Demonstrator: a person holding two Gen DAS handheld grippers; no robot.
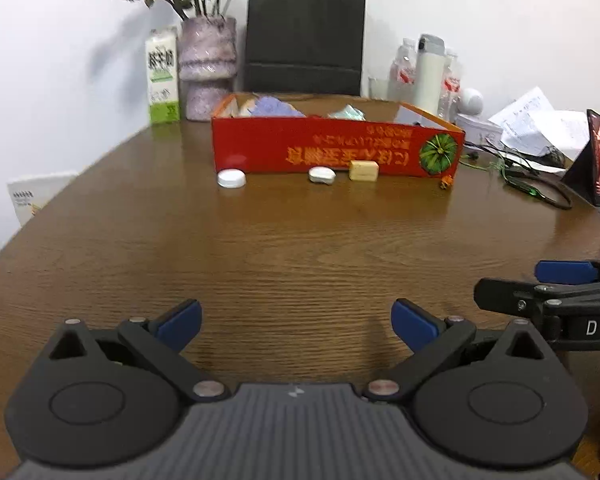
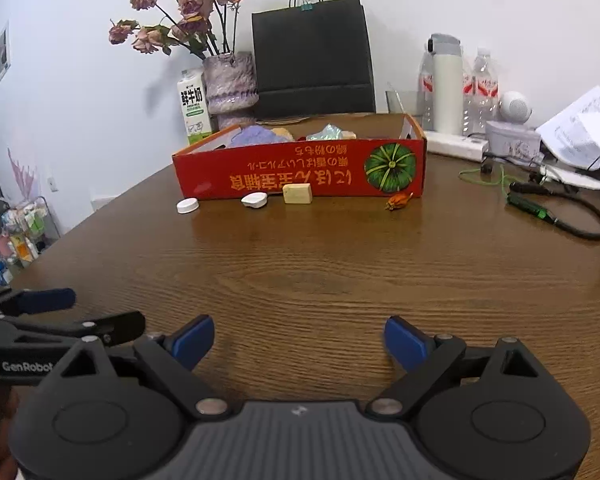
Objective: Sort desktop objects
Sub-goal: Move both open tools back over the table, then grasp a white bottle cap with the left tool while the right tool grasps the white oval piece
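At twelve o'clock on the brown wooden table [image 2: 320,272] sits the red cardboard box [image 2: 300,176], long side facing us, a green pumpkin printed near its right end. Inside it, a purple bundle [image 2: 256,136] and a pale teal wrapped item [image 2: 326,133] show above the rim. Along its front wall lies a row of loose pieces: a white round cap [image 2: 188,205] at eleven o'clock, a white oval case [image 2: 254,200] just right of it, a cream block [image 2: 297,193] touching the box front, and a small orange dried bit [image 2: 398,201] at one o'clock, under the pumpkin print.

Down at six o'clock the right gripper [image 2: 299,342] hovers low over bare wood, blue-tipped fingers [image 2: 404,342] spread wide, nothing between them. The left gripper [image 1: 297,324] is also at six o'clock in its own view, fingers [image 1: 180,322] spread wide and empty too. The two grippers sit side by side, well short of the row.

Behind the box, a vase of dried roses [image 2: 230,82] and a milk carton [image 2: 194,106] stand at eleven o'clock, and a black paper bag [image 2: 312,56] at twelve.
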